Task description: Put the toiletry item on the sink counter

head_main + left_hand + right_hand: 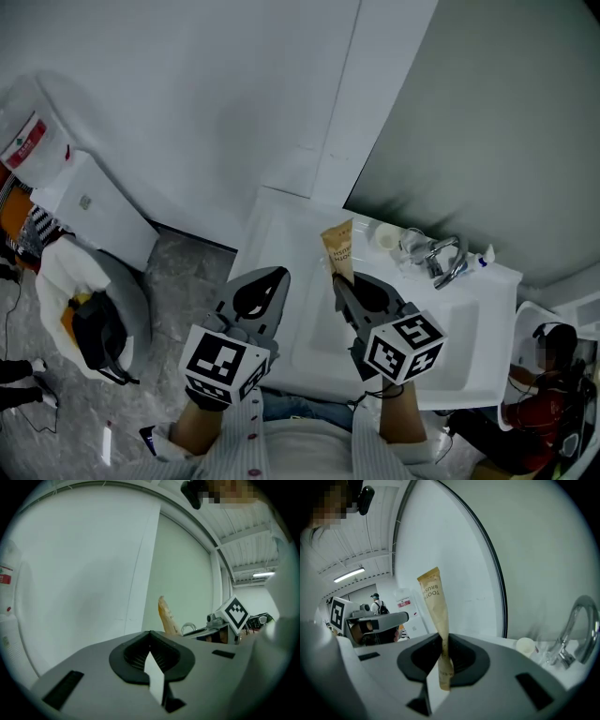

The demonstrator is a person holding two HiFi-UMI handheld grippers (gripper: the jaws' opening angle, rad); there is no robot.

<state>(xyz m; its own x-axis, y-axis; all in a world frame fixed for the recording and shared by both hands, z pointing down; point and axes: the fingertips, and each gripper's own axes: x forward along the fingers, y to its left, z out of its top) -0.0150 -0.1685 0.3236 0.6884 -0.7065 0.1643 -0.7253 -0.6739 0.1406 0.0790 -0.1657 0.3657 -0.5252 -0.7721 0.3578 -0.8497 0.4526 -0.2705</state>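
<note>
Toothbrush packet (pixel 435 603), of tan paper, stands upright at the centre of the right gripper view, its lower end pinched between the closed right tongs (pixel 442 639). In the middle of the head view it is held over the white sink surface (pixel 274 246), left of a small white cup (pixel 385 236) and the faucet (pixel 448 262). At lower centre of the left gripper view, the left tongs (pixel 150 633) are closed on nothing.

Packet (pixel 338 246) lower end hidden, distant person (pixel 375 603) tiny
</note>
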